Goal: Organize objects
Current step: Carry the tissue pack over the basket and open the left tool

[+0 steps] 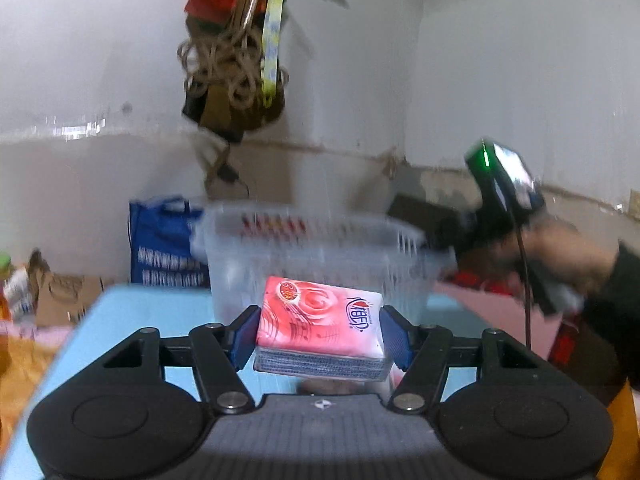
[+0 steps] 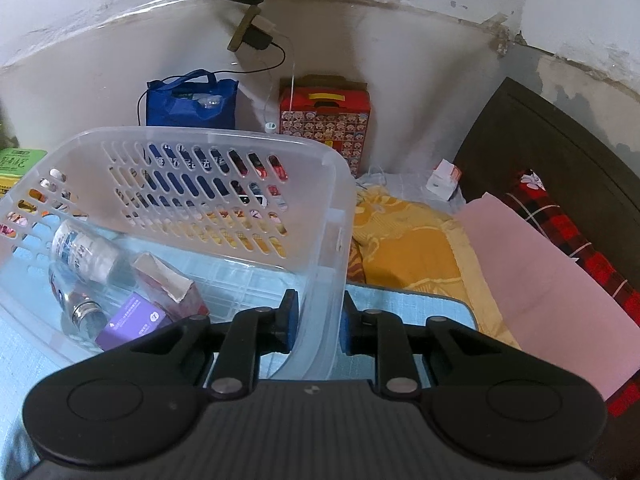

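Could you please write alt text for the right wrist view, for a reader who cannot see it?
The right gripper is closed on the near wall of a clear plastic basket on a blue mat. Inside lie a bottle and small boxes.

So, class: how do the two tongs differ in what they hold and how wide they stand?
The left tongs clamp a pink tissue pack, lifted clear of the blue mat; the right tongs pinch the clear basket wall. The left stand wide; the right nearly closed. Both have blue pads and are gripping.
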A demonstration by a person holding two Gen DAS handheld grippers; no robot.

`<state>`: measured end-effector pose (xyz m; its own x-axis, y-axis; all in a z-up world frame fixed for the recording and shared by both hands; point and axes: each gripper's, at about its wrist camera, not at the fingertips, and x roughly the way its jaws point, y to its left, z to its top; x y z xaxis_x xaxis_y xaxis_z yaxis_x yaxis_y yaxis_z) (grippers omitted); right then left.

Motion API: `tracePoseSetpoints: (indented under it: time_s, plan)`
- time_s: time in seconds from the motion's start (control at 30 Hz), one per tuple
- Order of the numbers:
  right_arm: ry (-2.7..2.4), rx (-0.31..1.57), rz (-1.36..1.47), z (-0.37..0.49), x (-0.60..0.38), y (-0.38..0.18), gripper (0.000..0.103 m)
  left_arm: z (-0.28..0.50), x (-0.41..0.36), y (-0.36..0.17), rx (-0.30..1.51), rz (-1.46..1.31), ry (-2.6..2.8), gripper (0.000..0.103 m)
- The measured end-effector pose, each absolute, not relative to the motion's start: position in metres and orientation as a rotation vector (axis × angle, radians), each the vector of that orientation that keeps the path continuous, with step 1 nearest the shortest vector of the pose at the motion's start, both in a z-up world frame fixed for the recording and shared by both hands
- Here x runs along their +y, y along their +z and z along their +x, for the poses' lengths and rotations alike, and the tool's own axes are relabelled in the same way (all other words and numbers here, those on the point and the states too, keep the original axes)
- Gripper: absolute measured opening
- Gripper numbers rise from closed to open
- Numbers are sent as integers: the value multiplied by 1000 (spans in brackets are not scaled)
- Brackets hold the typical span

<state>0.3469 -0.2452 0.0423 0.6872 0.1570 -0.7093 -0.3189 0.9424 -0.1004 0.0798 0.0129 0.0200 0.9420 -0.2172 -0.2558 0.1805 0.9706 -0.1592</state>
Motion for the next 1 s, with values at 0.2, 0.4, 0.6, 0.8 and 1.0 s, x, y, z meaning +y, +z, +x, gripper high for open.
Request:
tracePoseSetpoints:
  time_s: [0.2,0.4,0.6,0.8,1.0]
  plan:
    - [289,769,-274,353,-241,40,24,150,23,79,240,-141,-177,67]
    - [339,766,-305,362,-242,38,24,215,26,78,355,-129,-118,68]
    - [332,767,-295,362,-241,34,25,236,20,56,419,-68,-117,81]
    - [348,801,-284,363,-238,28,17,207,20,61,320,-50,-117,89]
    - [352,803,-282,360,-239,29,15,143,15,43,290,-25,-149,93]
